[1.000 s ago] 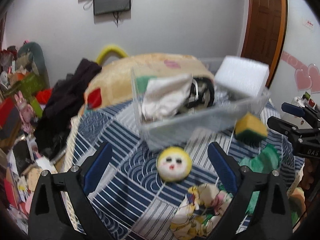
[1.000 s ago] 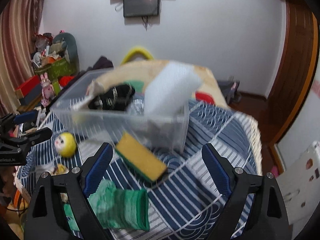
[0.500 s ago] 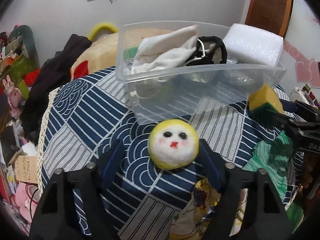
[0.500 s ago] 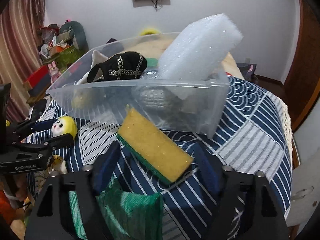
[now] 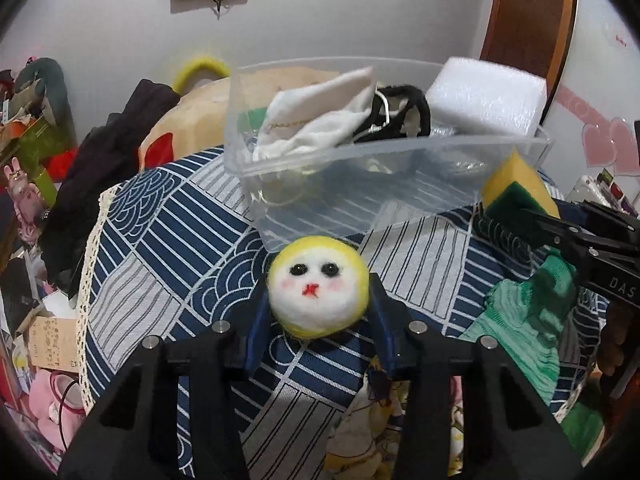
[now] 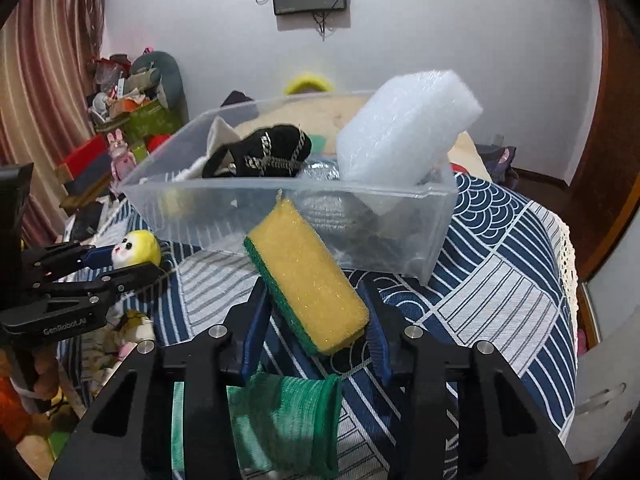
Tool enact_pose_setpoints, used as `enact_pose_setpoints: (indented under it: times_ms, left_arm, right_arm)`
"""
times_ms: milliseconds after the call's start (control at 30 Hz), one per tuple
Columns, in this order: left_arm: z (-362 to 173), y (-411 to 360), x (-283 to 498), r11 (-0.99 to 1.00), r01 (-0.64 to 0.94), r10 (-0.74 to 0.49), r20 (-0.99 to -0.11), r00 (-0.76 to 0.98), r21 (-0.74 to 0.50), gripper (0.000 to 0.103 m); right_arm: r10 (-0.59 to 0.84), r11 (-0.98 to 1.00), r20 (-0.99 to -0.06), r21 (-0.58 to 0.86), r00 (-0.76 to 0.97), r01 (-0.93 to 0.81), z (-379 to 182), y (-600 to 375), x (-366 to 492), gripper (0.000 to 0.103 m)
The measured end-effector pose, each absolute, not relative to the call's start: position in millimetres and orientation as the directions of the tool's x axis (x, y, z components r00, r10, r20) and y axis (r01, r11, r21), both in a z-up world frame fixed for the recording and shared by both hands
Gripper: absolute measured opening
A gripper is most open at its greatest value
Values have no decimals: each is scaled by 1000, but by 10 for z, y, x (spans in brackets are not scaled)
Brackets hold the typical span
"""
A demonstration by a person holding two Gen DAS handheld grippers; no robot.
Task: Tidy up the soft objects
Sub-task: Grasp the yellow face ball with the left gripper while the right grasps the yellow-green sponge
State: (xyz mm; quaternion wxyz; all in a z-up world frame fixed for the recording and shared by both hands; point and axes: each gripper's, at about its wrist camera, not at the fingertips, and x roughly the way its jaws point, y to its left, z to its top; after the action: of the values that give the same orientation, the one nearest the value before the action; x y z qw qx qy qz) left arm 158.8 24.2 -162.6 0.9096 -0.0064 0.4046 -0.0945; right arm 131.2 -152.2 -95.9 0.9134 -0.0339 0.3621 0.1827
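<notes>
My left gripper (image 5: 318, 312) is shut on a round yellow-and-white plush face ball (image 5: 317, 286), held just in front of the clear plastic bin (image 5: 360, 196). My right gripper (image 6: 316, 320) is shut on a yellow sponge with a green scrub side (image 6: 306, 274), tilted, in front of the bin (image 6: 280, 208). The ball also shows in the right wrist view (image 6: 136, 248), and the sponge in the left wrist view (image 5: 516, 188). The bin holds a white cloth (image 5: 316, 124), a black item with a chain (image 6: 260, 152) and a white foam block (image 6: 404, 128).
A green knitted cloth (image 6: 288, 420) and a floral cloth (image 5: 372, 432) lie on the blue patterned tablecloth (image 5: 168, 248) near me. A beige cushion (image 5: 192, 120) and dark clothes (image 5: 108, 160) sit behind the bin. Clutter fills the left side of the room.
Both grippers have closed: the left on the plush ball, the right on the sponge. Both objects now sit nearer the cameras and are lifted a little.
</notes>
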Motion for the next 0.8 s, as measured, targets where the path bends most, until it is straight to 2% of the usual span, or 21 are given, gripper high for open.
enact_pose_setpoints:
  times_ms: [67,467,800]
  left_arm:
    - [-1584,261,1568,981,167,-183,-729,660,-95,45]
    - [-1213,301,1245,979,174,-200,-663,722,-107,45]
    - [-863,396,1375,983,146,-181,-597,782,-108,45]
  right_arm:
    - [317,928,-670,71,671,-367,-926,-1517,1295,33]
    - [334,916,-595,24,731,-400,-641,-1389,1132,32]
    - [314,924,-527,-22,789,-383,-484,-1199,1350,32]
